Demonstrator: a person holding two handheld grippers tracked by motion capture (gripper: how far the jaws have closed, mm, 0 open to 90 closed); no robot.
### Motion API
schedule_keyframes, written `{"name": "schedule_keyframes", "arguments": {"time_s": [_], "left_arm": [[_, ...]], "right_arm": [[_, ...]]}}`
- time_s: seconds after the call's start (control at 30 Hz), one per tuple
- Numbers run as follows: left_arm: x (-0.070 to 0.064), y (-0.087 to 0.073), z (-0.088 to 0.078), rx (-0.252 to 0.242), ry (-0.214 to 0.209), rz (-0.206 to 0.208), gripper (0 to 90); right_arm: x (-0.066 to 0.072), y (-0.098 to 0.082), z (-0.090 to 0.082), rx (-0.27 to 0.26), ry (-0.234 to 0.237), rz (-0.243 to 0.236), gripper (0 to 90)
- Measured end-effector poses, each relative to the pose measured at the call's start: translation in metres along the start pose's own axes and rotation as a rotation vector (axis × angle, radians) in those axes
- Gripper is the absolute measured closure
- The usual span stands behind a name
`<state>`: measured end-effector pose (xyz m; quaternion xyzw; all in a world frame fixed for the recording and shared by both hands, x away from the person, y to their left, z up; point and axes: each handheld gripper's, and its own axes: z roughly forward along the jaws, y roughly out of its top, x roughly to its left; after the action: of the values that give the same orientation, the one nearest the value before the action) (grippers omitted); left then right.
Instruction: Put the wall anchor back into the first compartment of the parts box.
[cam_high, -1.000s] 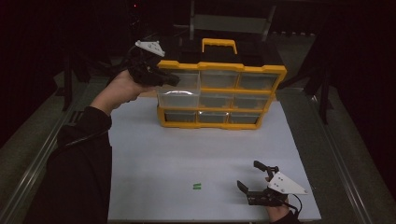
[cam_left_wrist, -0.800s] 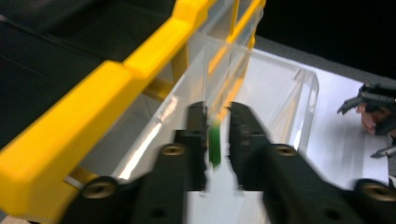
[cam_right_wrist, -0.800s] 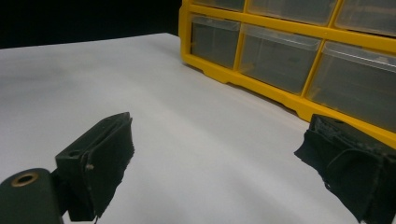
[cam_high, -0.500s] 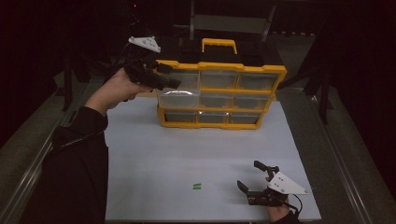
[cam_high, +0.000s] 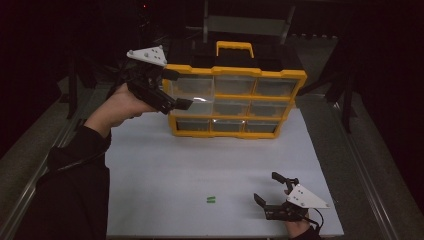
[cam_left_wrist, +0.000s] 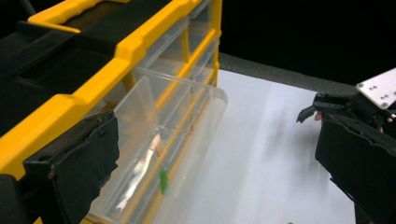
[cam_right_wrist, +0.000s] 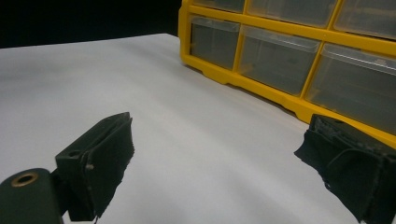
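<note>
Drawers fill the yellow organiser (cam_high: 235, 100) at the far edge of the white mat (cam_high: 165, 170); its upper-left clear drawer (cam_left_wrist: 163, 140) stands pulled out, long axis running along the cabinet front. Just beside it hovers the left gripper (cam_high: 172, 90), jaws just opened wide with nothing between them. Well apart, the right gripper (cam_high: 272, 192) rests near a small green piece (cam_high: 211, 200), jaws likewise wide and empty.

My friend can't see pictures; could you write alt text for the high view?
A hand holds open black tongs at the top-left clear drawer of a yellow plastic organiser box on a white table; other open tongs rest bottom right.
</note>
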<state>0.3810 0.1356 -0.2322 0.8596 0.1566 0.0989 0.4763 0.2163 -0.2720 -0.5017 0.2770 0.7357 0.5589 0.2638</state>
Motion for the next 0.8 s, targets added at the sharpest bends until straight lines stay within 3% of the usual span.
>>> {"name": "schedule_keyframes", "arguments": {"time_s": [0.4,0.5,0.57,0.8], "left_arm": [[-0.035,-0.018,0.008,-0.007,-0.058,0.036,0.0],[-0.035,-0.018,0.008,-0.007,-0.058,0.036,0.0],[-0.047,-0.025,0.014,-0.005,-0.083,0.048,0.0],[-0.061,-0.041,0.027,0.013,-0.107,0.055,0.0]], "right_arm": [[0.0,0.0,0.0,-0.006,-0.002,-0.007,8.0],[0.0,0.0,0.0,-0.006,0.0,-0.005,8.0],[0.0,0.0,0.0,-0.004,-0.002,-0.005,8.0],[0.001,0.001,0.0,-0.001,0.0,-0.005,8.0]]}}
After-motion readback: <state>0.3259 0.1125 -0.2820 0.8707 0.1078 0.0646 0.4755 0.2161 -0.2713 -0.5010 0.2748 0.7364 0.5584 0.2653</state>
